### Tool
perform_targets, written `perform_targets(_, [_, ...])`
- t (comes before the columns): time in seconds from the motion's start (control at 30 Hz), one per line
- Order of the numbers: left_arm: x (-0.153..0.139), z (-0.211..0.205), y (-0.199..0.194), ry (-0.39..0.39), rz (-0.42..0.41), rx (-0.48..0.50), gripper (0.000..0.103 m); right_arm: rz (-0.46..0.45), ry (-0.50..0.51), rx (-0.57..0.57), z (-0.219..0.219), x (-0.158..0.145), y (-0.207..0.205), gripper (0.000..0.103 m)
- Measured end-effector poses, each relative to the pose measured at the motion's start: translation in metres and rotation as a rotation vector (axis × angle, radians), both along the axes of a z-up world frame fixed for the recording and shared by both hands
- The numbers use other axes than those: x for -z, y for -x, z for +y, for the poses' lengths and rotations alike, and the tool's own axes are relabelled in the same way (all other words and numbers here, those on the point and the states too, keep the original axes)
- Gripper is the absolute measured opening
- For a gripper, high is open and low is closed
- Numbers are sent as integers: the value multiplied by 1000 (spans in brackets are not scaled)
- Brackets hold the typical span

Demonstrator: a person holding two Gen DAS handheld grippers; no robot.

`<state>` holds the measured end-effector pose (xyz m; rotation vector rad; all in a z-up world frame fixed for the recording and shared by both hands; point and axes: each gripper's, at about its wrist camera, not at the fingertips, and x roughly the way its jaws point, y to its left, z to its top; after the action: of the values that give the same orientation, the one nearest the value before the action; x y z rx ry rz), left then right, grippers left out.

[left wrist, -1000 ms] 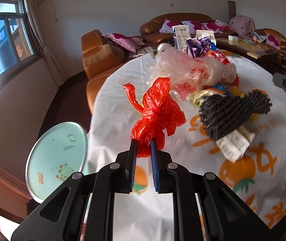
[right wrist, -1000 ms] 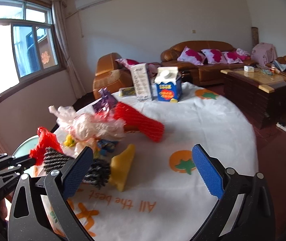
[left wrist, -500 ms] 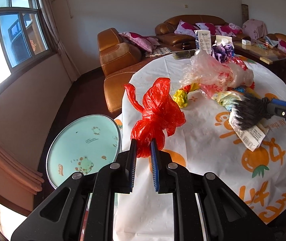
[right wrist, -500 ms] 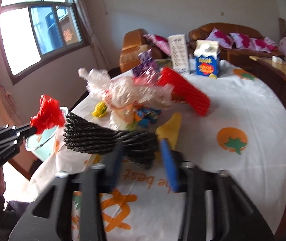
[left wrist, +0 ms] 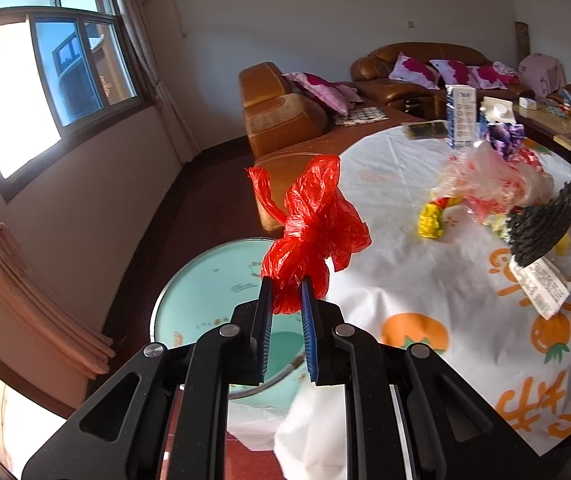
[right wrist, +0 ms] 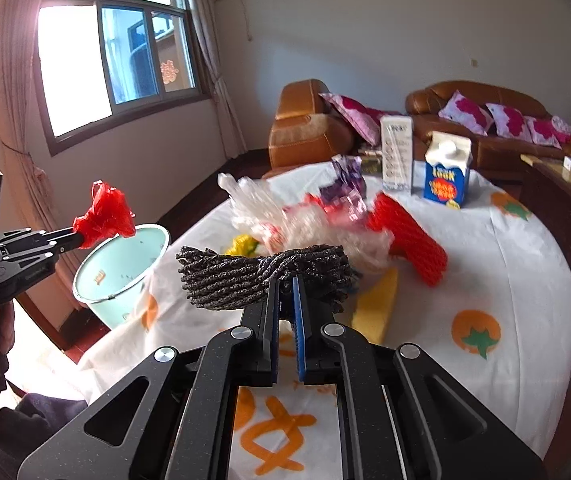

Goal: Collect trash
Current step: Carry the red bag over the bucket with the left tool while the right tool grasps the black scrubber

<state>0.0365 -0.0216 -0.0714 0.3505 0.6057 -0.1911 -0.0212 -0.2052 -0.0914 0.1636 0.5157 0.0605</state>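
Both claws clamp trash, left claw (left wrist: pixel 286 300) red bag (left wrist: pixel 309 236), right claw (right wrist: pixel 284 300) half-hidden black netting (right wrist: pixel 261 276).

Sunlit window (right wrist: pixel 125 52), leather sofas (right wrist: pixel 481 120), seemingly.

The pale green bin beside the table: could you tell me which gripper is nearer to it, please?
Left. The left gripper holds the red bag right above the bin. The right gripper, shut on black netting, is over the table, further away.
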Motion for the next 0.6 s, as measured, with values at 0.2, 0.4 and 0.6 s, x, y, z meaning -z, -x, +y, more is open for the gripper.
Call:
perform_targets(0.2, [-1,23,-12,-23,-8,-60,14,-39,7,-59,21,-17,-21,7])
perform_targets(0.4, [5,41,-26,-59,-15,-125,14,-48,-7,-109,41,-23,-50,7])
perform_targets(0.6, [9,60,-35,-86,-17,-179,14,-54,-3,-148,61,-29,-85,7])
